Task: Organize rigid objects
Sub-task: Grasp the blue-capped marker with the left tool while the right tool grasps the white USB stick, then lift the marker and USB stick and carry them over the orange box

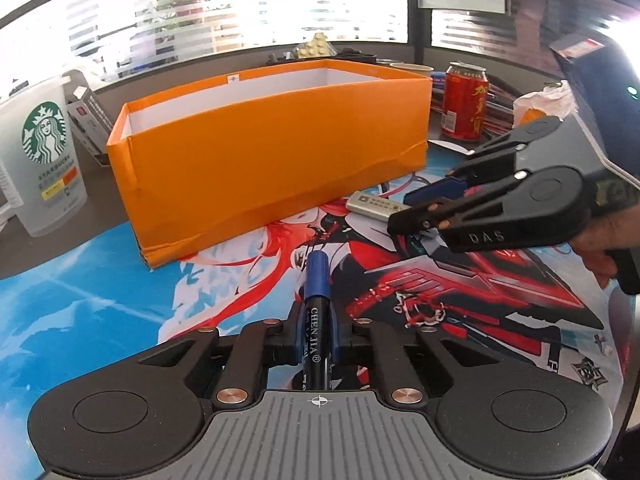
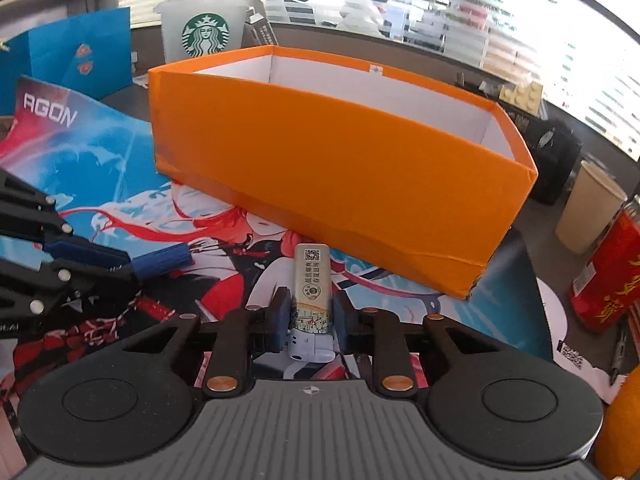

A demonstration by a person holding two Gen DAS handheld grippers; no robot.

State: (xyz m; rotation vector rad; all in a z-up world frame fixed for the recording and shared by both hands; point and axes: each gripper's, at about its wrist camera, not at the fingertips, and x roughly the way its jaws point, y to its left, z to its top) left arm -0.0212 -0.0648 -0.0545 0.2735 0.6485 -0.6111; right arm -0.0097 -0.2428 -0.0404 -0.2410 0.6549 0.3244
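My left gripper point(image 1: 318, 334) is shut on a blue marker point(image 1: 317, 280) that points toward the orange box point(image 1: 272, 152); the same gripper point(image 2: 124, 269) and marker point(image 2: 164, 262) show at the left of the right wrist view. My right gripper point(image 2: 311, 320) is shut on a silver printed lighter point(image 2: 313, 280), held just above the mat in front of the box's point(image 2: 340, 160) near wall. In the left wrist view this gripper point(image 1: 420, 200) and the lighter point(image 1: 374, 204) sit right of the box. The box is open-topped with white inner walls; its floor is hidden.
A printed blue and red desk mat point(image 1: 120, 300) lies under everything. A Starbucks cup point(image 1: 44, 152) stands left of the box, a red can point(image 1: 466, 100) right of it. A paper cup point(image 2: 592, 208) stands behind the can point(image 2: 612, 272). A blue folder point(image 2: 80, 48) leans far left.
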